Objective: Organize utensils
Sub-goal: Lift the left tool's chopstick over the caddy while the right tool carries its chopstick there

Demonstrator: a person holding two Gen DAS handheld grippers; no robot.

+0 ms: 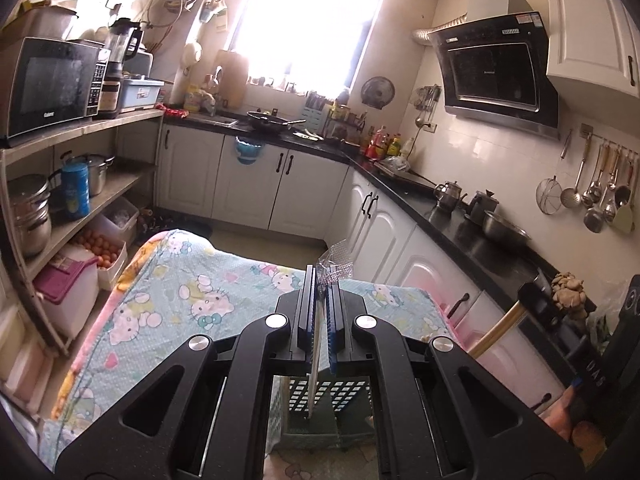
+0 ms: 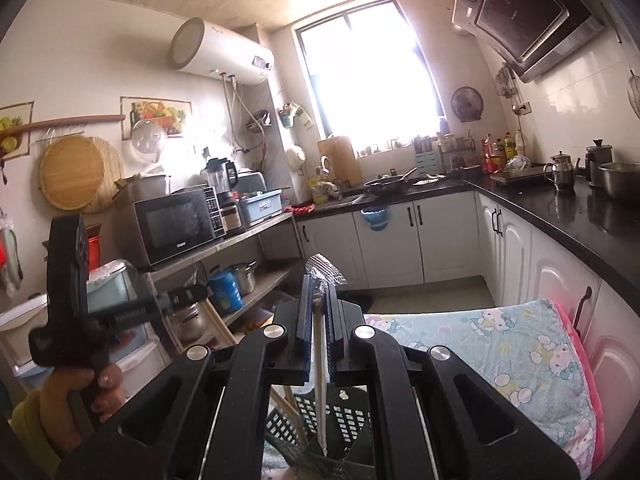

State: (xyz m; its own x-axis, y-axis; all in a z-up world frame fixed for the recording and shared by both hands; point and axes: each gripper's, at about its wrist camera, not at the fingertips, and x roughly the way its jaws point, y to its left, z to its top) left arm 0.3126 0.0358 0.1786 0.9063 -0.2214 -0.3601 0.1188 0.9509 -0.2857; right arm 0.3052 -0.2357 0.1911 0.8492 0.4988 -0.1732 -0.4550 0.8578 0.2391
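Holding plastic-wrapped disposable utensils (image 1: pixel 334 268) upright, left gripper (image 1: pixel 320 304) and right gripper (image 2: pixel 319 300) both clamped shut on them (presumably readying each) above black perforated plastic basket (image 2: pixel 344 416).

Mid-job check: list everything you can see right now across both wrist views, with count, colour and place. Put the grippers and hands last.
Wrapped utensil: two, clear crinkly wrapper over a pale stick, one in each gripper; second.
Perforated plastic basket: one, dark, below the grippers.
Cartoon-cat cloth: one, light blue, covering the table.
Microwave: one, black, top shelf.
Steel pots: several, silver, lower shelves.
Blue canister: one, middle shelf.
Wok: one, black, counter by the sink.
Kettles: two, steel, black counter.
Hanging ladles: several, wall rail.
Range hood: one, black.
Water heater: one, white, wall.
Left gripper: fingers shut on a utensil.
Right gripper: fingers shut on a utensil.
Hand: one, holding the left gripper.
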